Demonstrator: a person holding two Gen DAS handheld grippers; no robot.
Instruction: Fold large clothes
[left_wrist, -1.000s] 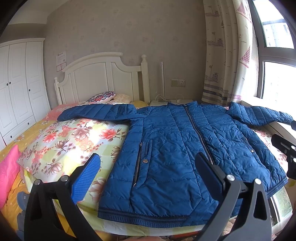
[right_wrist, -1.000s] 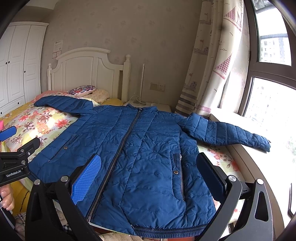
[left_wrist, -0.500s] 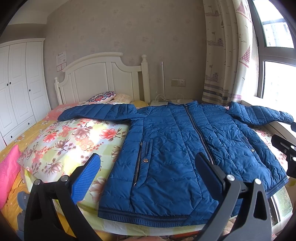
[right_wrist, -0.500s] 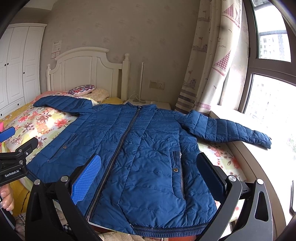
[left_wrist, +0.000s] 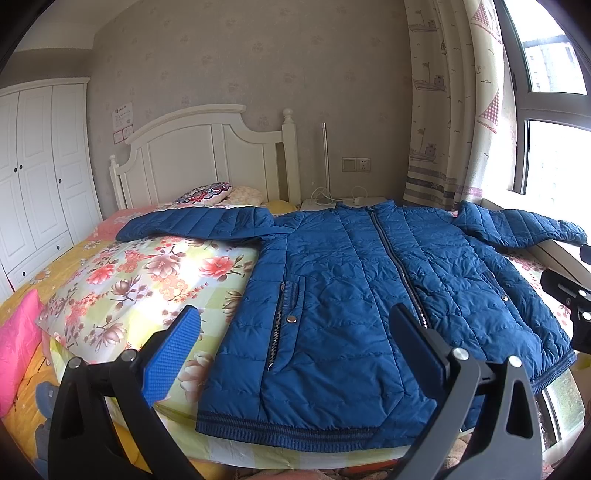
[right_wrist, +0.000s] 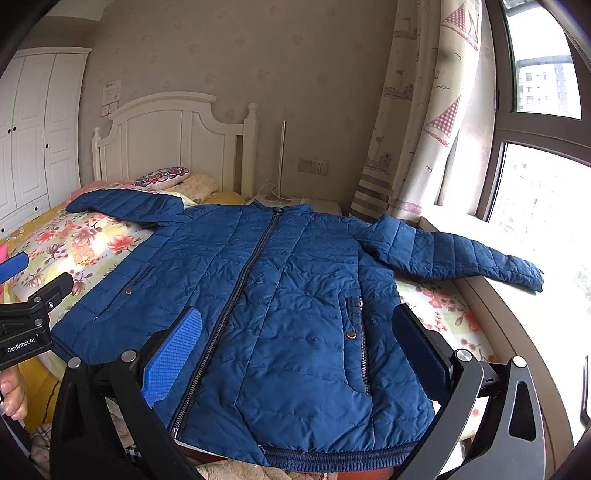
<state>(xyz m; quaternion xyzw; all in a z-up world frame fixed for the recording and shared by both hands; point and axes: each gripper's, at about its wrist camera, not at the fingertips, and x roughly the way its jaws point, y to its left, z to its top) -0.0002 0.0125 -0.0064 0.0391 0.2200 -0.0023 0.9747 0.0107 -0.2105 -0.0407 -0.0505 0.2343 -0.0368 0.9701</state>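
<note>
A blue quilted jacket (left_wrist: 354, 295) lies flat and zipped on the bed, front up, hem toward me, both sleeves spread out. It also shows in the right wrist view (right_wrist: 280, 306). Its left sleeve (left_wrist: 195, 221) rests on a floral quilt. Its right sleeve (right_wrist: 454, 254) reaches onto the window sill. My left gripper (left_wrist: 295, 332) is open and empty, held above the hem's left part. My right gripper (right_wrist: 295, 332) is open and empty above the hem's right part. Each gripper shows at the edge of the other's view.
The bed has a floral quilt (left_wrist: 147, 280), a white headboard (left_wrist: 207, 155) and pillows (left_wrist: 210, 192) at the far end. A white wardrobe (left_wrist: 37, 177) stands at the left. A curtain (right_wrist: 417, 129) and window sill (right_wrist: 517, 314) run along the right. A pink cushion (left_wrist: 18, 339) lies at the left.
The right wrist view has risen and shifted slightly, so the jacket sits a little lower and closer in it. The left gripper has barely moved. The jacket has not moved.
</note>
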